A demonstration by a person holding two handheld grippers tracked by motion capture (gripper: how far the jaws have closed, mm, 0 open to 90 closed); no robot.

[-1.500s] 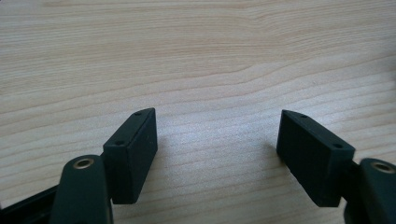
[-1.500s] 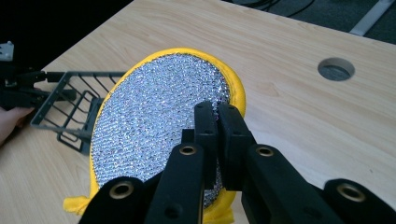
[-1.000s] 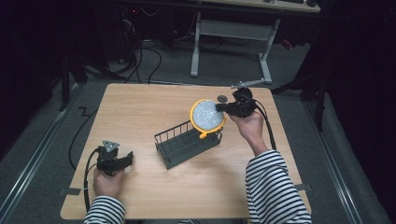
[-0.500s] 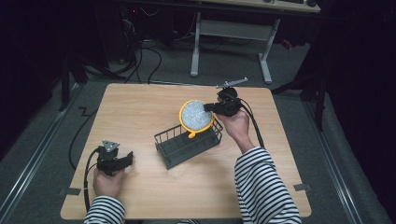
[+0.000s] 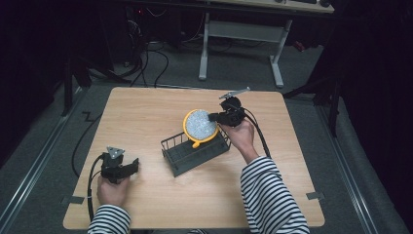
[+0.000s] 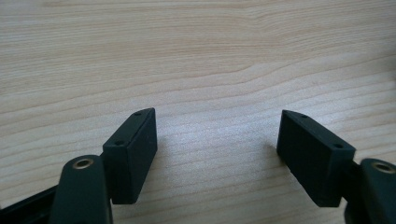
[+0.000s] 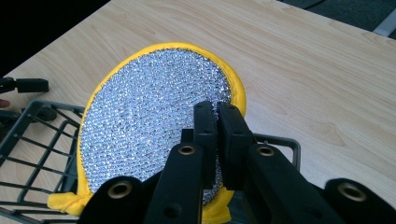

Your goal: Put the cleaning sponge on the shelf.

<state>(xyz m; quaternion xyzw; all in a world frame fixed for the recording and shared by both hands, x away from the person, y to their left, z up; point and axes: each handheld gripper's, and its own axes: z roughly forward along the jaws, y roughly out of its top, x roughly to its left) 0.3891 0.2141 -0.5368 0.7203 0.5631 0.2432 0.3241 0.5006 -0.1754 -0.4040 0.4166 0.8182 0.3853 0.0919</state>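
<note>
A pale wooden table (image 5: 146, 117) stands in a dim room, grey floor around it, black cables (image 5: 146, 63) trailing behind and a white metal desk frame (image 5: 241, 46) beyond the far edge. At the near left, the left gripper (image 5: 127, 167) rests on the bare wood with its jaws spread wide apart, nothing between them. Right of it, mid-table, sits a dark wire basket (image 5: 195, 155) lying slantwise — no loose item can be seen on its floor. Over the basket's far right end hangs a round scouring pad with a silver mesh face and yellow cloth rim (image 5: 199, 126), tilted on edge, its face turned up and leftward, a knotted yellow tab at its lower end. The right gripper (image 5: 214, 117) is clamped on the pad's right rim.
</note>
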